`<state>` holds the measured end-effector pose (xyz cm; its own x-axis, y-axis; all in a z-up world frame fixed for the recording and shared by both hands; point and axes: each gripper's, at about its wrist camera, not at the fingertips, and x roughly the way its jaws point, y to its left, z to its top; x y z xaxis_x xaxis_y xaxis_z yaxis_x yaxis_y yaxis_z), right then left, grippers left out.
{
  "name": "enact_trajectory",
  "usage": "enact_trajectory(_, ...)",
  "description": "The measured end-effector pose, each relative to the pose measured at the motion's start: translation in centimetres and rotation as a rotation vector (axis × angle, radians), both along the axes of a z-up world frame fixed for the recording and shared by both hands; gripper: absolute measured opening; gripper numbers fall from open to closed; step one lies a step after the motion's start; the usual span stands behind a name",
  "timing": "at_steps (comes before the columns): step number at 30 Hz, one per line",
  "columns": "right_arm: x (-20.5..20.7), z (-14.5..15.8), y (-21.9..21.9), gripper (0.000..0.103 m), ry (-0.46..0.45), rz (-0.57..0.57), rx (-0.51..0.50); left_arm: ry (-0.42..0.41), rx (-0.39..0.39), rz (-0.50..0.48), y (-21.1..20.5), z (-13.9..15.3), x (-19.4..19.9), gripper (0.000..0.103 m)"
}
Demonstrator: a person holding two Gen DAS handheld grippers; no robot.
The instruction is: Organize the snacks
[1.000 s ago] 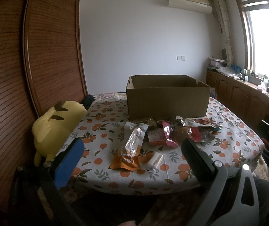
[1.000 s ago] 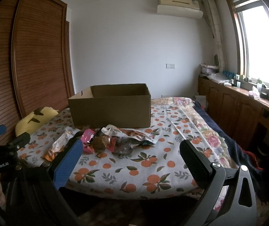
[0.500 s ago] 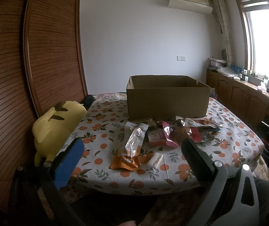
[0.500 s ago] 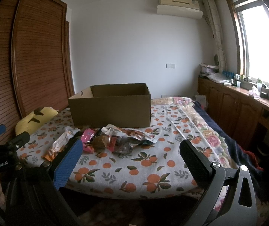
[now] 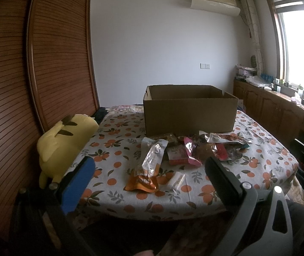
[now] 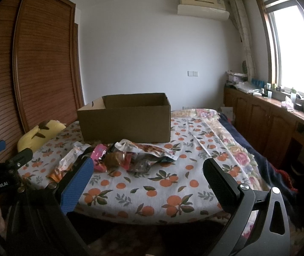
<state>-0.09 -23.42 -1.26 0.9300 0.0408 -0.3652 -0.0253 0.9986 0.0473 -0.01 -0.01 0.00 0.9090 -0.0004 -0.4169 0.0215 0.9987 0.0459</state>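
Note:
A pile of snack packets (image 5: 192, 149) lies on the orange-print bedspread (image 5: 117, 166) in front of an open cardboard box (image 5: 189, 112). Nearest me are a silver-and-orange packet (image 5: 149, 166) and a small clear sachet (image 5: 177, 179). My left gripper (image 5: 148, 173) hangs open above the bed's near edge, empty. In the right wrist view the same snack pile (image 6: 128, 156) and cardboard box (image 6: 126, 118) sit left of centre. My right gripper (image 6: 148, 178) is open and empty, short of the pile. The left gripper's body (image 6: 5, 168) shows at the left edge.
A yellow plush toy (image 5: 64, 143) lies at the bed's left side against a slatted wooden wardrobe (image 5: 24, 96). Wooden cabinets (image 6: 269, 123) under a window line the right wall. A dark blanket (image 6: 258, 157) hangs off the bed's right edge.

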Motion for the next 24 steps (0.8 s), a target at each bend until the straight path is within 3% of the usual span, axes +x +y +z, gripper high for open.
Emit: enact_trajectory(24,0.13,-0.42,0.04,0.103,0.01,0.004,-0.007,0.008,0.004,-0.001,-0.14,0.94,-0.07,0.103)
